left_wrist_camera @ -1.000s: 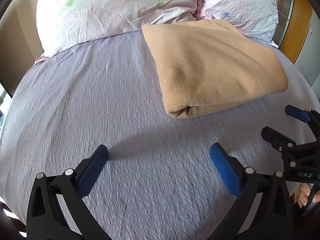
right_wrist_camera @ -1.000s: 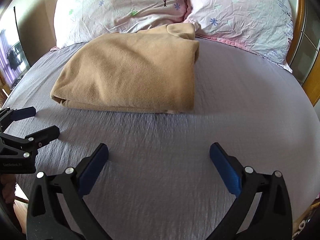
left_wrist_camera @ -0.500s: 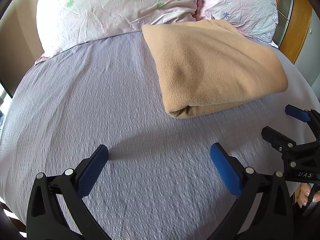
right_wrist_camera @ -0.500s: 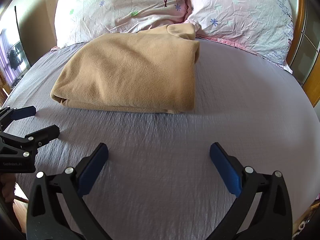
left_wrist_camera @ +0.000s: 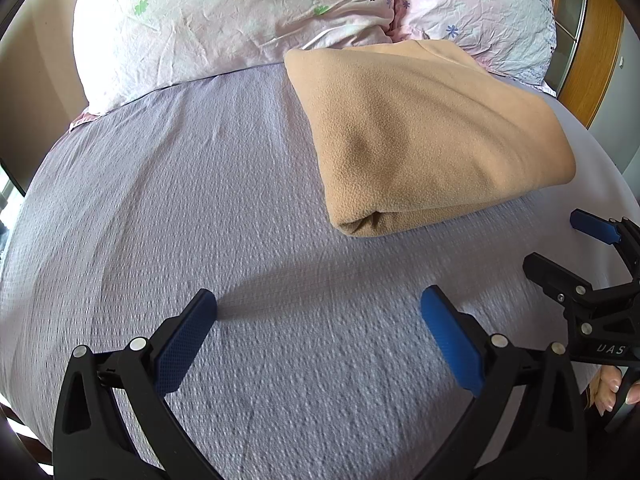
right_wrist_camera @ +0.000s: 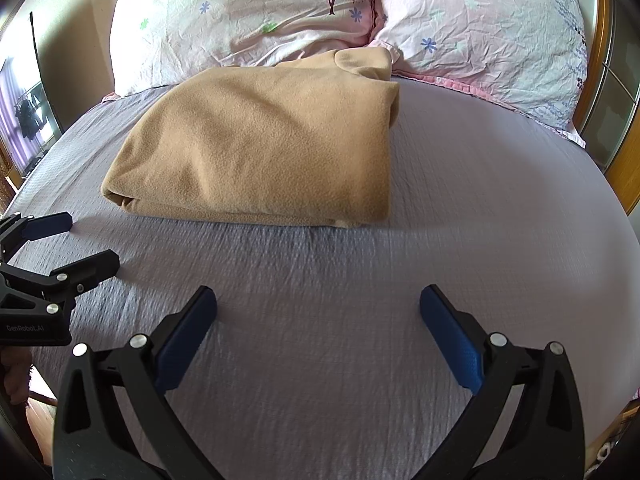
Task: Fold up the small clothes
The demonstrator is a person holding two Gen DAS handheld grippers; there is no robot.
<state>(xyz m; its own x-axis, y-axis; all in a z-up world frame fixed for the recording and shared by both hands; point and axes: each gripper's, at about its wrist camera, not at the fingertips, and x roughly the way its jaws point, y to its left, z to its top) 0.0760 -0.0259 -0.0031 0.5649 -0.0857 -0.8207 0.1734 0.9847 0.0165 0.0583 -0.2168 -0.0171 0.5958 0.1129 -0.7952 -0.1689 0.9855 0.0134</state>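
Note:
A tan fleece garment (left_wrist_camera: 432, 140) lies folded in a thick rectangle on the lilac bed sheet (left_wrist_camera: 200, 208), its far end against the pillows. It also shows in the right wrist view (right_wrist_camera: 268, 148). My left gripper (left_wrist_camera: 318, 308) is open and empty, above the sheet, short of the fold's near left corner. My right gripper (right_wrist_camera: 318, 308) is open and empty, above the sheet in front of the fold's near edge. Each gripper shows at the edge of the other's view: the right one (left_wrist_camera: 560, 244) and the left one (right_wrist_camera: 86, 242).
Two floral pillows (right_wrist_camera: 260, 16) (right_wrist_camera: 488, 28) lie at the head of the bed. A wooden frame (left_wrist_camera: 592, 48) stands at the right. The bed's near edge is just below both grippers. Bare sheet lies to the left of the garment and to its right.
Both views show a slight blur and a very small shift; both grippers stay open and the garment has not moved.

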